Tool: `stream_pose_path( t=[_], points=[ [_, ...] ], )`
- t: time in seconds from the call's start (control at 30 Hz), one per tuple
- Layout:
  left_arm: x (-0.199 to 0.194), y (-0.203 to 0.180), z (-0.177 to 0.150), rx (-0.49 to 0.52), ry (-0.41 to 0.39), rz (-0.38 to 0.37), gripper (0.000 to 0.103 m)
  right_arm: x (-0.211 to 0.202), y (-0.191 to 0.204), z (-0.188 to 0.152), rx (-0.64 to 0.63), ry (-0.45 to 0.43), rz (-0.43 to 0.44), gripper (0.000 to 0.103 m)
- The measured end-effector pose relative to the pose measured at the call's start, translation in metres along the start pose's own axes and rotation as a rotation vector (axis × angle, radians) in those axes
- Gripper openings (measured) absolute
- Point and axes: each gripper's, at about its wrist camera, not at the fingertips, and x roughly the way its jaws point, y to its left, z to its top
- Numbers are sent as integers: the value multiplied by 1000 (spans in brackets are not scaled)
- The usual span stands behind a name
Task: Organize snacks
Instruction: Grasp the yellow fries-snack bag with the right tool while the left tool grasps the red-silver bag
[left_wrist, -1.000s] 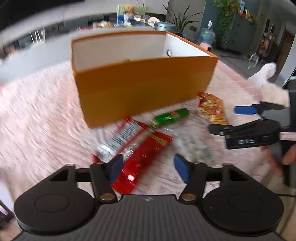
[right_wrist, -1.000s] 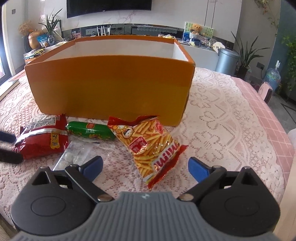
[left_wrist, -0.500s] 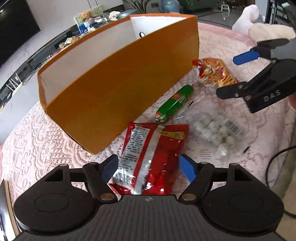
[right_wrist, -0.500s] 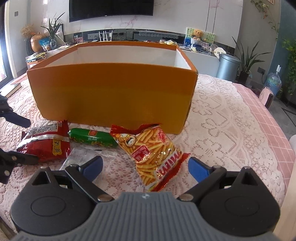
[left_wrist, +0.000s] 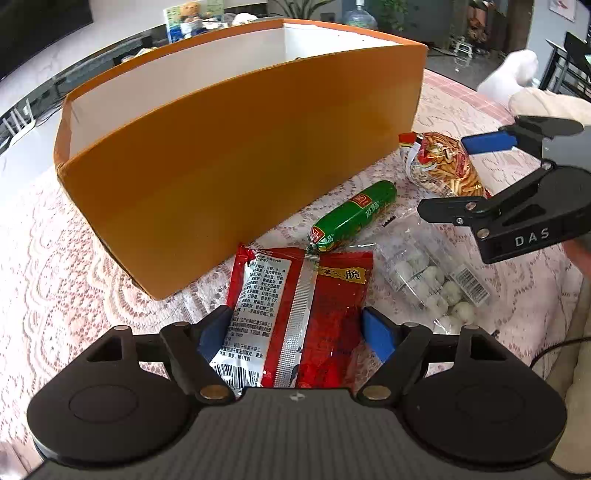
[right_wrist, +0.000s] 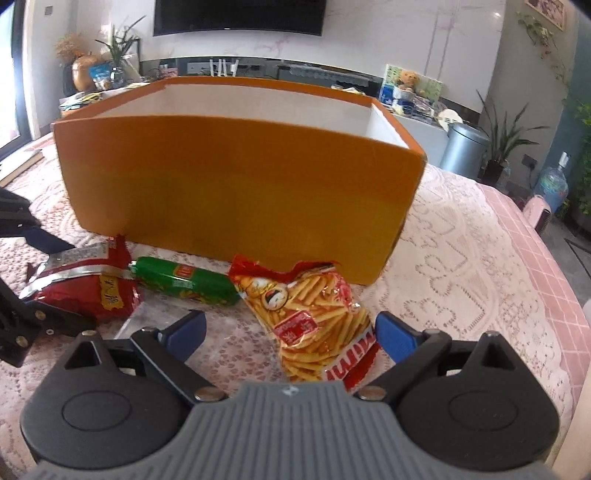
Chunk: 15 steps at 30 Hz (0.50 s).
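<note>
An orange box (left_wrist: 236, 155) with white inner walls stands on the lace-covered table (left_wrist: 55, 280). In front of it lie a red snack packet (left_wrist: 317, 310), a green sausage stick (left_wrist: 351, 218), a clear bag of white balls (left_wrist: 432, 284) and a fries bag (right_wrist: 317, 317). My left gripper (left_wrist: 295, 326) is open and low over the red packet, one blue pad on each side of it. My right gripper (right_wrist: 290, 330) is open with the fries bag between its fingers; it also shows as the right gripper (left_wrist: 443, 176) in the left wrist view.
The lace cloth reaches a pink checked table border (right_wrist: 535, 266) on the right. Behind the table are a TV wall, a shelf with clutter (right_wrist: 406, 92), a grey bin (right_wrist: 465, 151) and potted plants. A person's hand (left_wrist: 580, 254) holds the right gripper.
My left gripper has come down and rolled, so the red packet now lies between its pads, which stand wider. The right gripper has edged slightly toward the fries bag.
</note>
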Motion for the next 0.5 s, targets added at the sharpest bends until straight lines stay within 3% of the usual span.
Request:
stream_pose_path(
  t=[0.13, 0.27, 0.3, 0.5],
  points=[
    [-1, -1, 0, -30, -11, 4, 86, 0, 2, -2, -8, -18, -22, 88],
    [-4, -6, -1, -38, -20, 31, 85, 3, 9, -5, -65, -20, -101, 67],
    [-5, -6, -1, -48, -20, 32, 85, 4, 11, -6, -84, -17, -124, 66],
    [-12, -9, -5, -64, -19, 47, 84, 1, 13, -7, -93, -21, -118, 51]
  ],
)
